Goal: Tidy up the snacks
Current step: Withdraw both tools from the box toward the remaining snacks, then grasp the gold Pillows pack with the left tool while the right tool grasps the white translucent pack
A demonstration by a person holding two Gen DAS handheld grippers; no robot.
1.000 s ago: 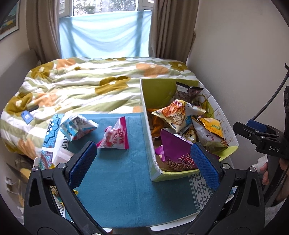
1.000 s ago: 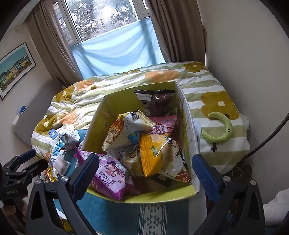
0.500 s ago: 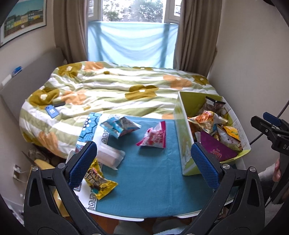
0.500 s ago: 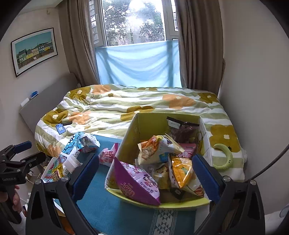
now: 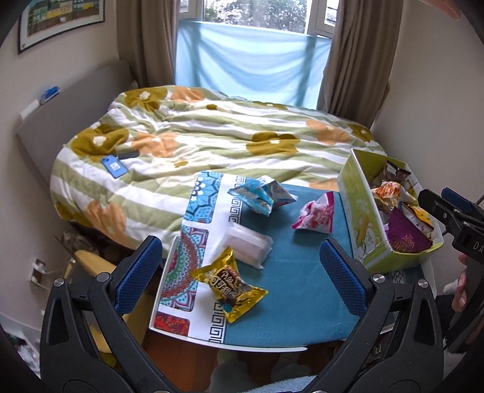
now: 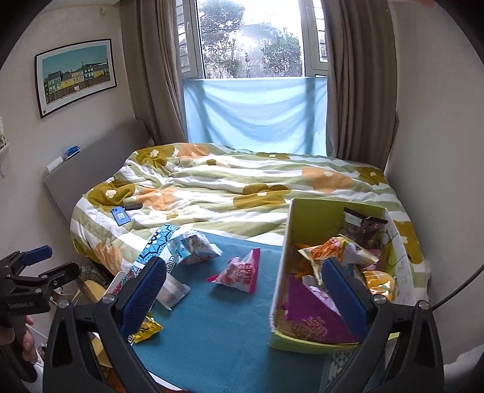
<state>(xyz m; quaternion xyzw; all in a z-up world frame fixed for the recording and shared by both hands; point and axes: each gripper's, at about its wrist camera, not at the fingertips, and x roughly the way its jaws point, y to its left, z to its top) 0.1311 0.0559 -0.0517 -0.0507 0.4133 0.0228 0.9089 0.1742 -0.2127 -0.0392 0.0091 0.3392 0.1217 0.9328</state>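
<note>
Both the left gripper [image 5: 242, 266] and right gripper [image 6: 242, 290] hang empty, jaws released. Four packets lie on the table [image 5: 296, 290] beside the box [image 5: 360, 211]; start with the nearest gold packet [image 5: 230, 284], pinching its crimped edge.

We cannot read the print on the gold packet [image 5: 231, 283]; from the right wrist its body hides behind a blue finger pad [image 6: 142, 297], only a yellow corner showing. The snacks low in the green box [image 6: 279, 272] are buried under the purple bag [image 6: 311, 320]. The framed picture [image 5: 60, 18] is cut off by the left view's edge. The blue card [image 6: 120, 216] on the quilt is too small to tell.
</note>
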